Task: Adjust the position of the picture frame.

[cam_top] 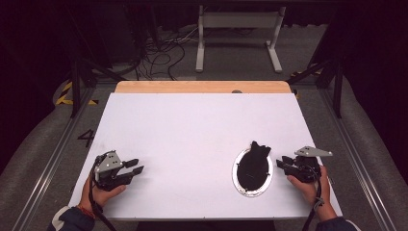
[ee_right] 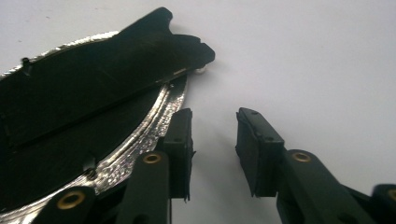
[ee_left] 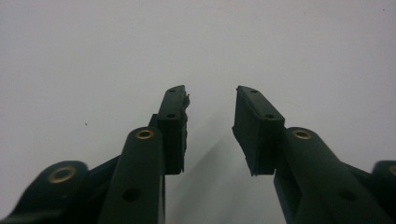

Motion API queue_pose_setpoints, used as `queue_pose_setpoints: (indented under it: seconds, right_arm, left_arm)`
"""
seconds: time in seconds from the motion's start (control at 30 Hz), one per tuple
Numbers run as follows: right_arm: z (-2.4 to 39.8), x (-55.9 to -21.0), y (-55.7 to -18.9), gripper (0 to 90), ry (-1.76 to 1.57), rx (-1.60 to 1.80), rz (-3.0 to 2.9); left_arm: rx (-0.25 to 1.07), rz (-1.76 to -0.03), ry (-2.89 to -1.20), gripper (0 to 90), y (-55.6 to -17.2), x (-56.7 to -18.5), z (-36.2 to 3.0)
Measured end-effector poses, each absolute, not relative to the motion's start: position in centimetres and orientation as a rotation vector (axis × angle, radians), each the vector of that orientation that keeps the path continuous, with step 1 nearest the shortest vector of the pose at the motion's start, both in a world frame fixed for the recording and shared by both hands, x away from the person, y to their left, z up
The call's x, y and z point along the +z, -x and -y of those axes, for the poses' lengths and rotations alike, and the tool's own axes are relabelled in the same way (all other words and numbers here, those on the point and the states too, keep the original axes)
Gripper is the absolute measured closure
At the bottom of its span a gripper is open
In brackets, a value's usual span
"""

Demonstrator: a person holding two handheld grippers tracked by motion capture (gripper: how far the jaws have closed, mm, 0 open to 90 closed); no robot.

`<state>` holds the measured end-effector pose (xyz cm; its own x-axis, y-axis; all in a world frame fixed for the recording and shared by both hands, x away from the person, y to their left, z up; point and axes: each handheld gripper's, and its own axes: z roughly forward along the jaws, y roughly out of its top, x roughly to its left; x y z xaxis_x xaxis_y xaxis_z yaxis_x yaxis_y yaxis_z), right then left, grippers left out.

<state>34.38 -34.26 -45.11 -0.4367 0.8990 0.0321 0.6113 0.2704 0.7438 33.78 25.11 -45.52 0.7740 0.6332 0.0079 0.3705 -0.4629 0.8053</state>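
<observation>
Over on the left, the left hand (cam_top: 103, 192) sits low at the near-left corner of the white table (cam_top: 192, 130), forearm coming in from the near edge, wrist roughly level. It carries the left gripper (cam_top: 134, 166), which points rightward and a touch away across the board. In the left gripper view its tongs (ee_left: 211, 123) are spread with a clear gap and nothing but bare white surface between them. There is open tabletop ahead of it and to its right, and the left edge of the table runs just beside the hand.

Moving toward the middle: a wide stretch of bare white board, all the way out to the wooden strip (cam_top: 202, 87) along the far edge.

Now right of centre, near the front edge, lies the silver-rimmed oval plate (cam_top: 239, 180), with a black fish-shaped piece (cam_top: 253, 166) lying in it, its notched tail poking past the rim on the far side.

Just right of that, the right gripper (cam_top: 284, 162) points leftward at the plate, grey three-cornered plate on top, cable trailing back over the right hand (cam_top: 312, 187). The right hand rests close to the right edge and the near-right corner. In the right gripper view its tongs (ee_right: 215, 149) stand parted, pinching nothing; one jaw sits right at the shiny rim (ee_right: 154, 128), the other over bare table. The plate lies directly in this gripper's way on that side.

Beyond the table, a white metal frame (cam_top: 238, 33) and loose cables (cam_top: 163, 55) lie on the floor.
</observation>
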Motion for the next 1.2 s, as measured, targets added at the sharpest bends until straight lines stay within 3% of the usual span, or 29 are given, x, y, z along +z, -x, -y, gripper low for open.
queue_pose_setpoints:
  seconds: [0.17, 0.37, 0.53, 0.87, 1.2]
  right_arm:
    - [33.9, -45.2, -35.2, 77.0, -1.402, 0.975, -2.151]
    - [33.2, -45.1, -36.3, 83.1, -1.402, 0.982, -2.167]
    - [32.1, -45.2, -37.5, 89.0, -1.391, 0.984, -2.181]
    - [30.7, -45.1, -39.2, 89.5, -1.346, 0.972, -2.237]
    - [26.6, -44.9, -41.3, 90.0, -1.250, 0.921, -2.301]
  left_arm:
    - [0.350, -0.708, -2.131, 82.6, -33.7, -45.6, -25.0]
    - [0.358, -0.738, -2.157, 90.0, -33.9, -45.8, -24.7]
    - [0.354, -0.733, -2.191, 90.0, -34.1, -46.0, -24.2]
    - [0.336, -0.717, -2.211, 89.8, -34.8, -46.0, -23.0]
    - [0.303, -0.673, -2.237, 89.8, -36.0, -46.1, -21.1]
